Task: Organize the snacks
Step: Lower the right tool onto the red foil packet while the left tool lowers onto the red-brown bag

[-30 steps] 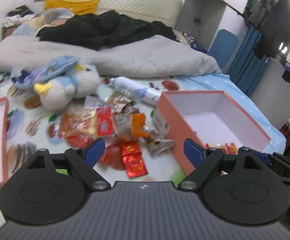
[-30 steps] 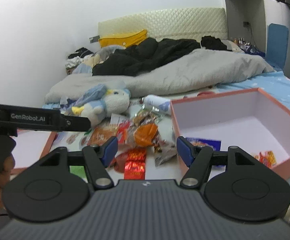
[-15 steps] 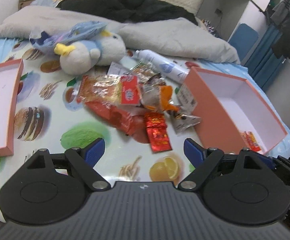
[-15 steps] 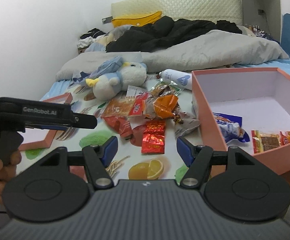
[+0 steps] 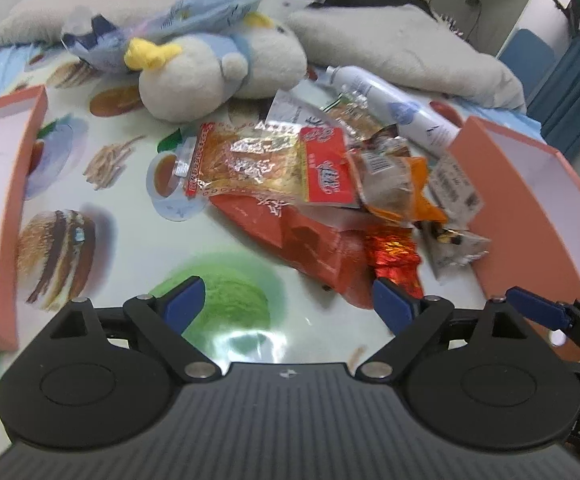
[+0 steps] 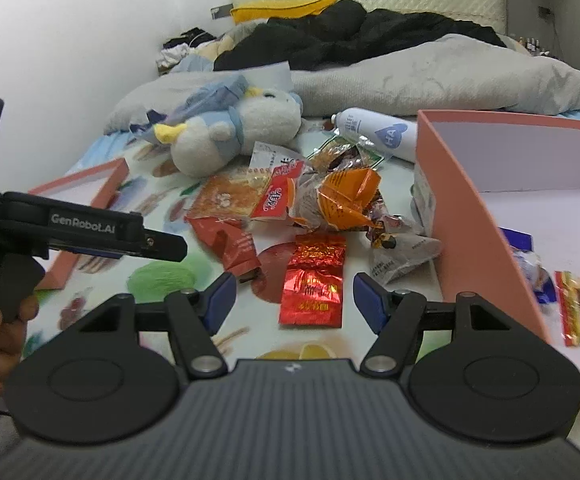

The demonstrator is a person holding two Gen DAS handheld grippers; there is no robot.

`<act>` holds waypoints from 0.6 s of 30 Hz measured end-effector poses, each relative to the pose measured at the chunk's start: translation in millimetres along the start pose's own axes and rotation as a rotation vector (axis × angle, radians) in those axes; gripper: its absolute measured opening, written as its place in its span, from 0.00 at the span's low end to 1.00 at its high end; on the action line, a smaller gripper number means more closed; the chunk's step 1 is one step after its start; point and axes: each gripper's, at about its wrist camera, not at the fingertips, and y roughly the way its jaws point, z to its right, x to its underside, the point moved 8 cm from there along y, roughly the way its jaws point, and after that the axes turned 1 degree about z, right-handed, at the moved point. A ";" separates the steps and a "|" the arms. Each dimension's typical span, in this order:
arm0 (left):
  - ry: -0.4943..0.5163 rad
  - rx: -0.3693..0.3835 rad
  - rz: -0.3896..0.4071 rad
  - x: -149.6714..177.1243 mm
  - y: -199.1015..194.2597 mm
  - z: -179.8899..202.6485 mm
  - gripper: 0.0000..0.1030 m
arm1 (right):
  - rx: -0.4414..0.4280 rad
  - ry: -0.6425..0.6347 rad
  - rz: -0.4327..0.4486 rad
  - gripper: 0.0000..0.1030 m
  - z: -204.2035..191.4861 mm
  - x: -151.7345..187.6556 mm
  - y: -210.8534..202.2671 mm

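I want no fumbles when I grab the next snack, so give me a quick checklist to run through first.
1. Right hand-held gripper open and empty: ok.
2. Left hand-held gripper open and empty: ok.
3. Shiny red packet lies flat and clear of the pile: ok.
4. Box open, with room left: ok.
5. Left gripper clear of the right one's path: ok.
6. Red packet lined up between the right gripper's fingers: ok.
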 end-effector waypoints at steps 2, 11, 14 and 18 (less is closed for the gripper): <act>-0.014 0.017 -0.012 -3.9 13.9 -2.9 0.90 | 0.004 -0.001 -0.016 0.65 2.5 1.4 15.5; -0.160 0.104 -0.055 -16.5 64.4 -5.7 0.90 | 0.011 0.001 -0.079 0.65 11.6 5.3 74.7; -0.206 0.117 -0.065 -18.4 77.1 -4.9 0.90 | 0.023 -0.023 -0.081 0.65 9.8 2.6 85.8; -0.199 0.108 -0.040 -22.9 82.9 -3.0 0.90 | 0.055 -0.045 -0.087 0.65 10.3 1.2 96.7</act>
